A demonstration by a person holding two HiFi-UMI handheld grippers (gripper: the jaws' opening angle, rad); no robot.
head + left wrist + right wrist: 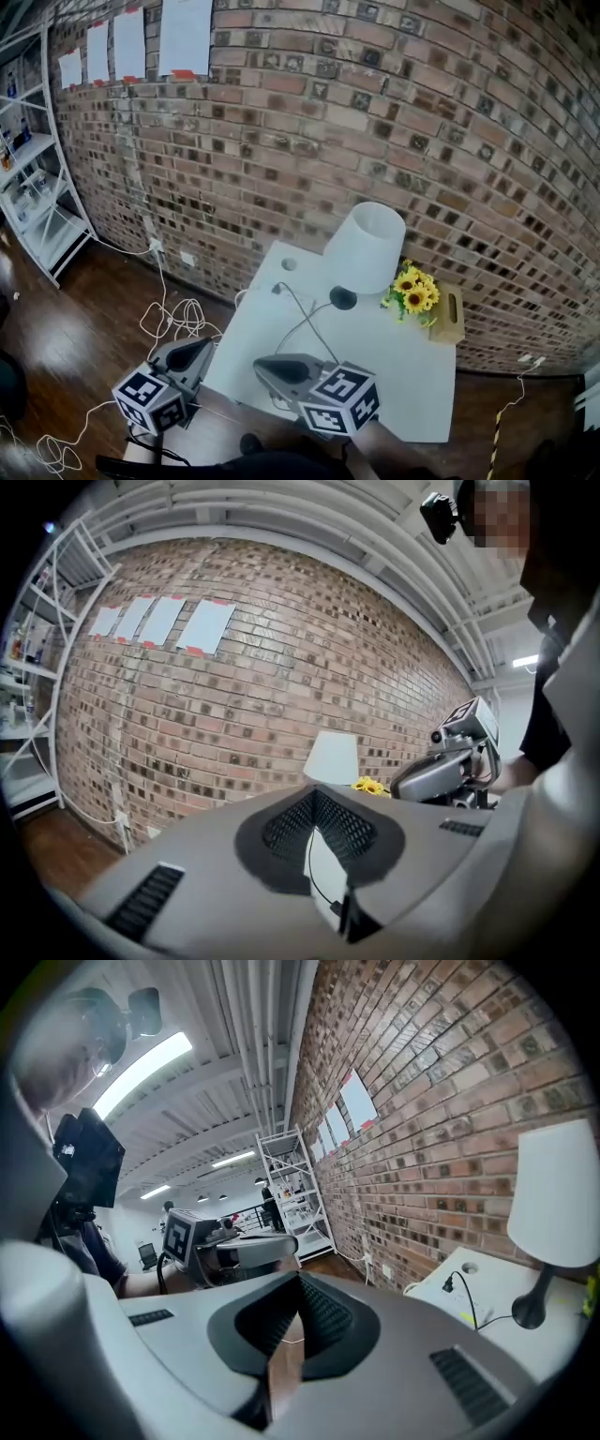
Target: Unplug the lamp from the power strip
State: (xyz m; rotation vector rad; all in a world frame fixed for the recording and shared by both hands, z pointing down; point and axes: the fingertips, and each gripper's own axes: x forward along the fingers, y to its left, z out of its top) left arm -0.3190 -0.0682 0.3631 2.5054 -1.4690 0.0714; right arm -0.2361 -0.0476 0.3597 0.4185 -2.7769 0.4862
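Left gripper view: left gripper [314, 797] jaws pressed together, nothing between them; right gripper [298, 1281] likewise. Lamp [366, 242] stands at desk [403, 375] back edge, its plug [277, 289] near the left edge. Sunflowers [414, 291] beside wooden box [450, 317], right back corner.

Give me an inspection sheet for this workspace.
Surface: white table against brick wall.
Job's things: lamp upright; its plug stands near the table's far-left corner; power strip not made out.
Clutter: sunflowers and wooden box beside lamp.
Grippers: left gripper and right gripper shut, empty, at the table's near side.
Cables: lamp cord across table; white cables looped on floor.
Surroundings: shelf at left, papers on wall.
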